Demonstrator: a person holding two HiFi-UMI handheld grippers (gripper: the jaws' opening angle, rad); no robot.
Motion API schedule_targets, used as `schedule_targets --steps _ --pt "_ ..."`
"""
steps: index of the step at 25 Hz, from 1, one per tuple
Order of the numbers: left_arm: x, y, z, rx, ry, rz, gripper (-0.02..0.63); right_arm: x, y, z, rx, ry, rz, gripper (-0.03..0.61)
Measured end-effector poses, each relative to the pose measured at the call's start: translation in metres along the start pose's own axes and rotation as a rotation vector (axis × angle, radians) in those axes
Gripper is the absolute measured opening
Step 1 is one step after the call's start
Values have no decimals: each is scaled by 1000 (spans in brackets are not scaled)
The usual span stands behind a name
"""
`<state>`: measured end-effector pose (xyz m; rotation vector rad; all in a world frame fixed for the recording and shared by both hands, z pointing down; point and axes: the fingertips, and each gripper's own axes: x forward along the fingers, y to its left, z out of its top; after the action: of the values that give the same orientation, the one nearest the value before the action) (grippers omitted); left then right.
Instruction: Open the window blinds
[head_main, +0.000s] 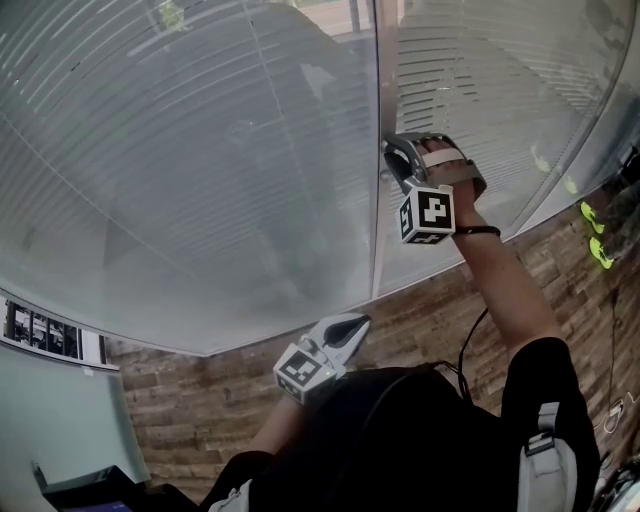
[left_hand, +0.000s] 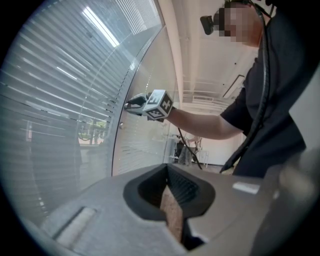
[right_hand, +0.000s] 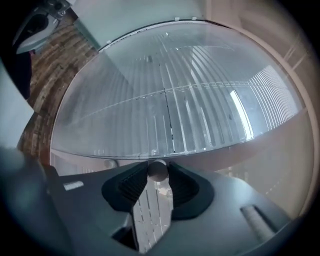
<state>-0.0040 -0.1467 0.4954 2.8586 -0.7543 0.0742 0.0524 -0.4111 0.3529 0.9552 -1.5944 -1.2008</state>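
Apparently we are working through the middle of the job: our right gripper (head_main: 393, 152), at about 1 o'clock in the head view, is clenching a small round knob (right_hand: 157, 170) on the upright frame post (head_main: 378, 215), both pads pressing its sides. We are judging that this knob tilts the slats. The window blinds (head_main: 200, 150) are filling the panes from 9 to 3 o'clock across the top of the head view, and their slats are showing thin bright gaps with some greenery through them, so they seem partly tilted, not fully open; more turning looks to be left. Our left gripper (head_main: 355, 323) is hanging at 6 o'clock, jaws together on nothing, well apart from the glass. Below the panes, a wood-plank floor (head_main: 180, 400) is running from 7 to 4 o'clock.
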Motion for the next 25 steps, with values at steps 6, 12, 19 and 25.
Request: schedule_targets --steps 6,12,19,25 --pt "-1 -2 -2 -9 4 3 3 -1 -2 -2 23 0 -7 130" --pt "-3 0 -3 -6 3 5 3 1 -4 -2 243 -28 -3 129" --pt "-6 2 -5 -11 6 11 3 1 -11 -4 567 -65 -8 129" --pt "-5 2 -5 -7 4 10 4 0 -18 -9 881 -122 -14 129"
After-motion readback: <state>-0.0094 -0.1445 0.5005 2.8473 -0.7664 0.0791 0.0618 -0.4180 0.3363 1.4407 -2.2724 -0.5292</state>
